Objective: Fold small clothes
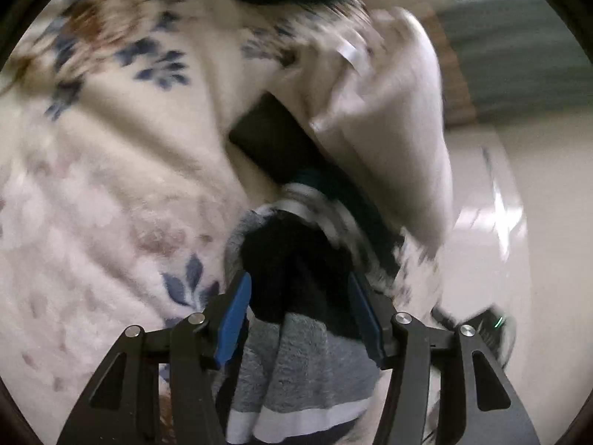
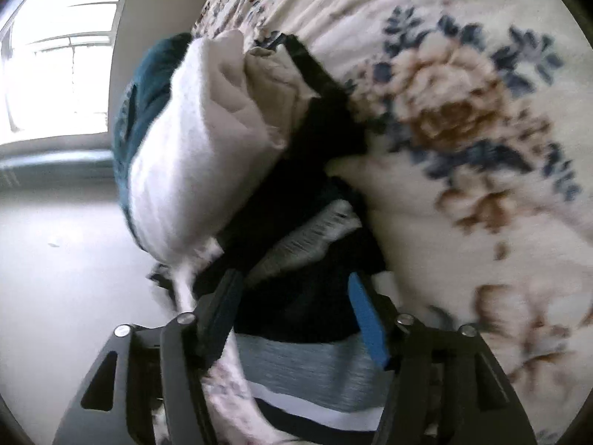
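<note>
A small striped garment in black, grey and white (image 1: 296,352) lies bunched between the blue pads of my left gripper (image 1: 300,296), whose jaws stand wide around it. It also shows in the right wrist view (image 2: 307,367), between the pads of my right gripper (image 2: 294,296), also spread wide around the cloth. Both frames are blurred by motion. Whether either gripper pinches the cloth cannot be told.
A cream floral blanket (image 1: 111,185) (image 2: 463,129) covers the bed. A pile of clothes lies close ahead: a white piece (image 2: 185,170) (image 1: 389,129), a teal piece (image 2: 148,85), dark pieces (image 1: 274,144). Pale floor (image 2: 55,278) lies beside the bed.
</note>
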Tool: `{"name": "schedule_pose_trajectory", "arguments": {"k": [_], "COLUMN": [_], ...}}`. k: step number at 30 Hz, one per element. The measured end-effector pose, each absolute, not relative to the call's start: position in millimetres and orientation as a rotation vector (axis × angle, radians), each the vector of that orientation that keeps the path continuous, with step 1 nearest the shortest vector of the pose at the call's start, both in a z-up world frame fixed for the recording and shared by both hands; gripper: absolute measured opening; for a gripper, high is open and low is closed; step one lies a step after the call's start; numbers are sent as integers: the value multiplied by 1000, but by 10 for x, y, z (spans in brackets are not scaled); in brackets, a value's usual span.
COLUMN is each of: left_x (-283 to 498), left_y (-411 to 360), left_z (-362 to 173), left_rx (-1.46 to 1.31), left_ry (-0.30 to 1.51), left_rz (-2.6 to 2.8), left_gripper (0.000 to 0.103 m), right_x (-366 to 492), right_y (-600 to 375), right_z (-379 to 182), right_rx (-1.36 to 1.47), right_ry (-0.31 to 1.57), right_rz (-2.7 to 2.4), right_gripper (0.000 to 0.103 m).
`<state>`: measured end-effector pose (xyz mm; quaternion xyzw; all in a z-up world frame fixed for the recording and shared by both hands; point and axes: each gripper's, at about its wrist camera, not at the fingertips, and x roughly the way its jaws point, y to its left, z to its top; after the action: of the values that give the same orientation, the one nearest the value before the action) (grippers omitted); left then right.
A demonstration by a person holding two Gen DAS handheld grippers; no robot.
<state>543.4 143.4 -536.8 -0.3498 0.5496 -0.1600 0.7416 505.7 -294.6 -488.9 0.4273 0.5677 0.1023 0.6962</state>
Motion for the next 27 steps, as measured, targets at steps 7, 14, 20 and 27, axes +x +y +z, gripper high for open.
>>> {"name": "schedule_pose_trajectory", "arguments": {"k": [7, 14, 20, 27], "left_x": [5860, 5476, 4423, 3323], "left_y": [1132, 1430, 1629, 1185], "left_z": [-5740, -5460, -5190, -5480], "left_rx": [-568, -684, -837, -1072], "left_ry": [1328, 1243, 1196, 1138], "left_rz": [-257, -294, -307, -113], "left_gripper": [54, 55, 82, 82], "right_x": [5266, 5419, 5222, 5401], "right_y": [-2797, -2713, -2749, -2628], "right_z": [-5233, -5121, -5054, -5370], "right_rx": [791, 679, 635, 602], "right_ry": [1384, 1423, 1529, 1616], "right_rz": [199, 262, 396, 557], "right_gripper": [63, 63, 97, 100]}}
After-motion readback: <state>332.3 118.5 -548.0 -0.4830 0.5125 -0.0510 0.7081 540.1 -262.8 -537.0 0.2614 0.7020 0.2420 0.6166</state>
